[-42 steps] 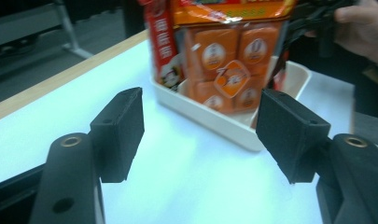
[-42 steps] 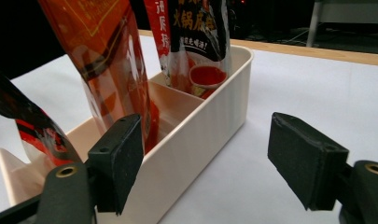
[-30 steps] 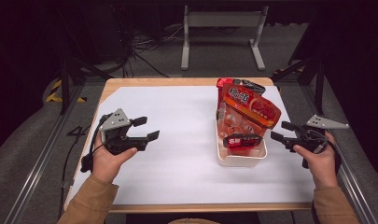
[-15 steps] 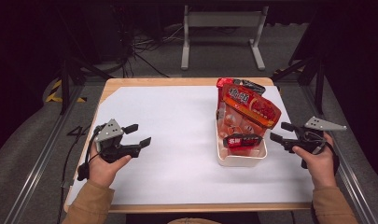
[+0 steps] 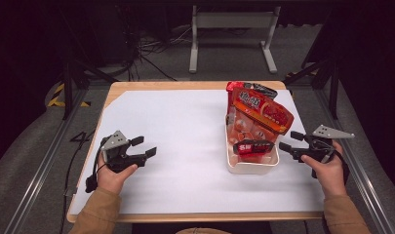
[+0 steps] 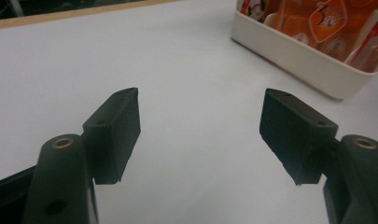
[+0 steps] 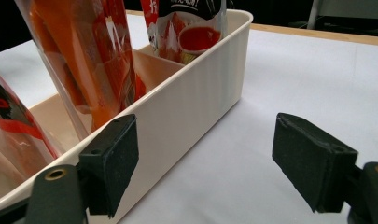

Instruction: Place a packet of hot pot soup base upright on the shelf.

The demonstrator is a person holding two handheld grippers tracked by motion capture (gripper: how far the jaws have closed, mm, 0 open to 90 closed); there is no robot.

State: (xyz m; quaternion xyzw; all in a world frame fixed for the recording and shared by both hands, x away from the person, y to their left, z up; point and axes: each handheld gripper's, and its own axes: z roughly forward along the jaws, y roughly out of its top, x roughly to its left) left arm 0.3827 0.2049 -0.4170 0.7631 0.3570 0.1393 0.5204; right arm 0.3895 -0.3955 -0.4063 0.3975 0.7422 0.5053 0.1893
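Over on the left, the left gripper (image 5: 141,147) is hovering low above the white sheet covering the bench (image 5: 175,126), near the bench's left edge, held in the person's left hand (image 5: 112,170). Its fingers (image 6: 114,135) are spreading wide with nothing between them, just bare white surface showing in the gap (the left gripper view is making that very plain). The gripper is sitting well apart from the tub.

Moving across to the right half of the bench, the cream tub (image 5: 251,168) is standing with its long side running away from the person. Red and orange snack packets (image 5: 256,114) are standing upright in it, leaning and poking well above the rim, and one smaller red packet (image 5: 251,146) is sitting at the near end.

Further right, the right gripper (image 5: 291,141) is waiting just beside the tub's right wall, aimed at it, gripped by the right hand (image 5: 326,168). Its fingers (image 7: 109,161) are also spreading wide and pinching nothing. In the right gripper view one finger is lining up in front of the tub's ribbed wall (image 7: 191,102) while the other is hanging over open white sheet; whether that finger is touching the wall, I cannot tell.
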